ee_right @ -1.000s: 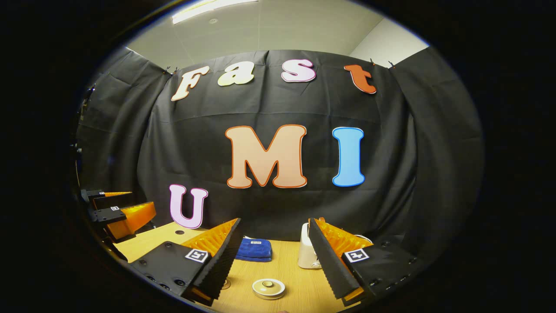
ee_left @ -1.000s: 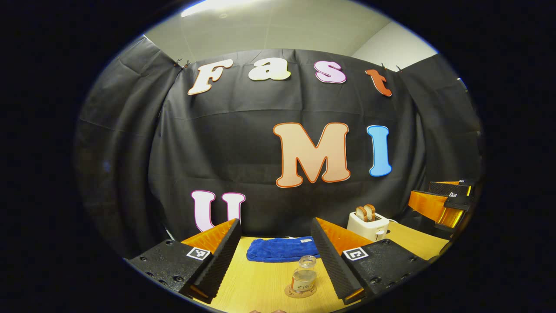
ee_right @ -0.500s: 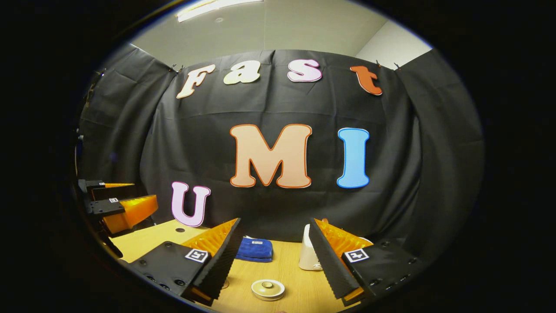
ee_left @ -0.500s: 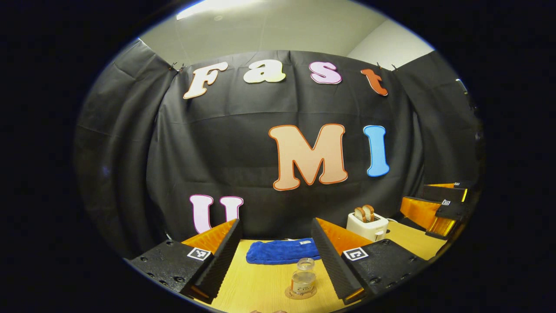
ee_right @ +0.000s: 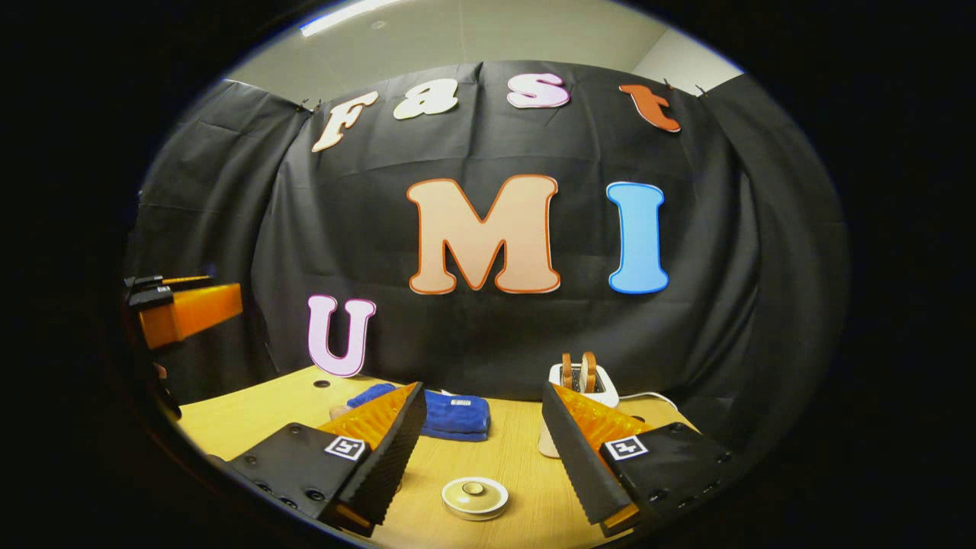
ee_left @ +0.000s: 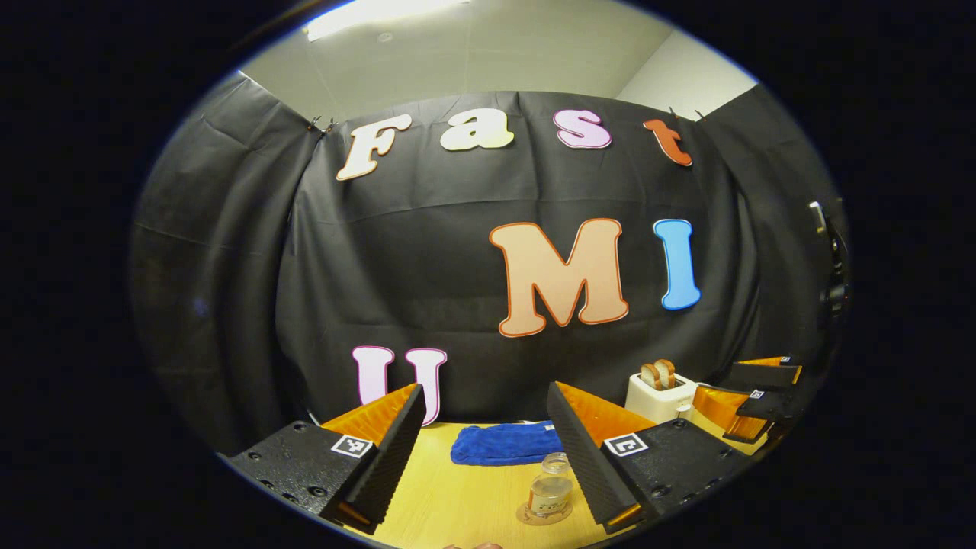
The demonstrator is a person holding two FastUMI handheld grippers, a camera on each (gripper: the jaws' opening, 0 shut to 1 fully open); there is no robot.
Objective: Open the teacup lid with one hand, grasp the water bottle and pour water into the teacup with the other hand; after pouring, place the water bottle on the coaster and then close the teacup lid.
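My left gripper [ee_left: 484, 389] is open and holds nothing, raised above the wooden table [ee_left: 457, 496]. A small clear water bottle [ee_left: 550, 492] stands upright on a round coaster [ee_left: 534, 517] below it, close to the inner edge of the right-hand finger. My right gripper [ee_right: 482, 387] is also open and holds nothing. Under it sits the cream teacup lid [ee_right: 474, 497], round with a knob on top; the cup beneath is barely visible. In the left gripper view the right gripper [ee_left: 755, 396] shows at the far right. In the right gripper view the left gripper [ee_right: 183, 309] shows at the far left.
A folded blue towel [ee_left: 503, 444] [ee_right: 450, 412] lies at the back of the table [ee_right: 259, 412]. A white toaster [ee_left: 659, 393] [ee_right: 583, 381] with two slices of toast stands back right. The black cloth wall closes off the back.
The right gripper view has tipped down, showing more table and the toaster's top. In the left gripper view, the left gripper has swung slightly left and the other gripper sits lower. Both stay open.
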